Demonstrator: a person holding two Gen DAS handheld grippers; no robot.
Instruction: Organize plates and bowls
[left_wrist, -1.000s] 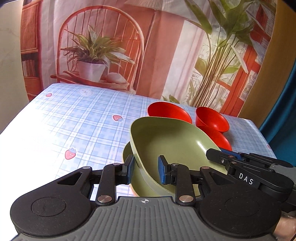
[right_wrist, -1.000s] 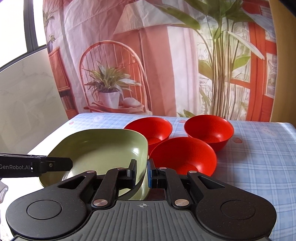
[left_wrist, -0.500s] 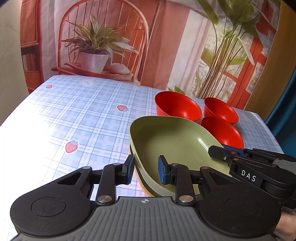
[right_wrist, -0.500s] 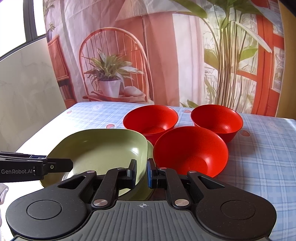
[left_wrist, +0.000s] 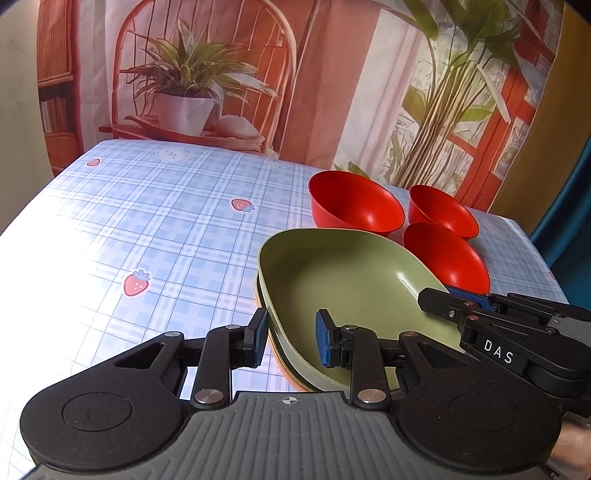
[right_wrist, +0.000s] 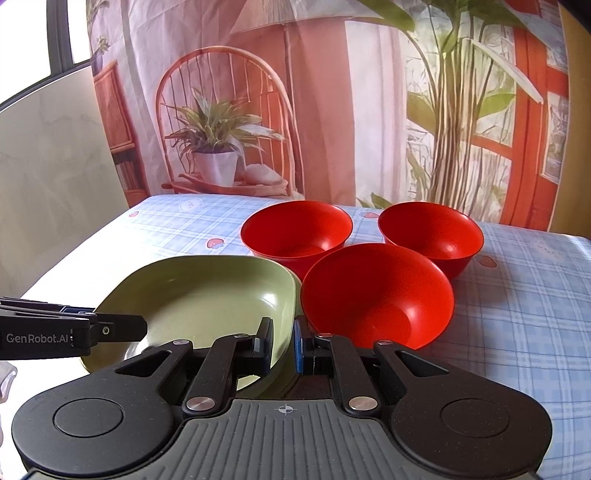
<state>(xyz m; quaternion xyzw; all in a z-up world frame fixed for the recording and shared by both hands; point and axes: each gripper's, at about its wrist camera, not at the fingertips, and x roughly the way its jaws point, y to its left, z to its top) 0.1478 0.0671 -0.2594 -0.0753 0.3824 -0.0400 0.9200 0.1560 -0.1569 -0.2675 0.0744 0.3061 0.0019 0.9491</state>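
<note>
A green plate (left_wrist: 343, 280) lies on top of a stack of plates, with green and orange rims (left_wrist: 284, 363) showing under it. My left gripper (left_wrist: 290, 341) straddles the stack's near rim, jaws apart, pads clear of the rim. My right gripper (right_wrist: 282, 345) is shut on the green plate's (right_wrist: 207, 295) right rim. Three red bowls (right_wrist: 295, 232) (right_wrist: 430, 236) (right_wrist: 376, 295) stand right of the plates, close together. In the left wrist view the right gripper (left_wrist: 452, 304) reaches in from the right onto the plate's edge.
The table carries a blue checked cloth (left_wrist: 155, 221) with strawberry prints. A printed backdrop (right_wrist: 295, 92) hangs behind the far edge. The left gripper's arm (right_wrist: 70, 332) crosses the right wrist view at the left.
The green plate has come down from a tilt and now rests flat on the stack. Both grippers came down with it. The bowls have not moved.
</note>
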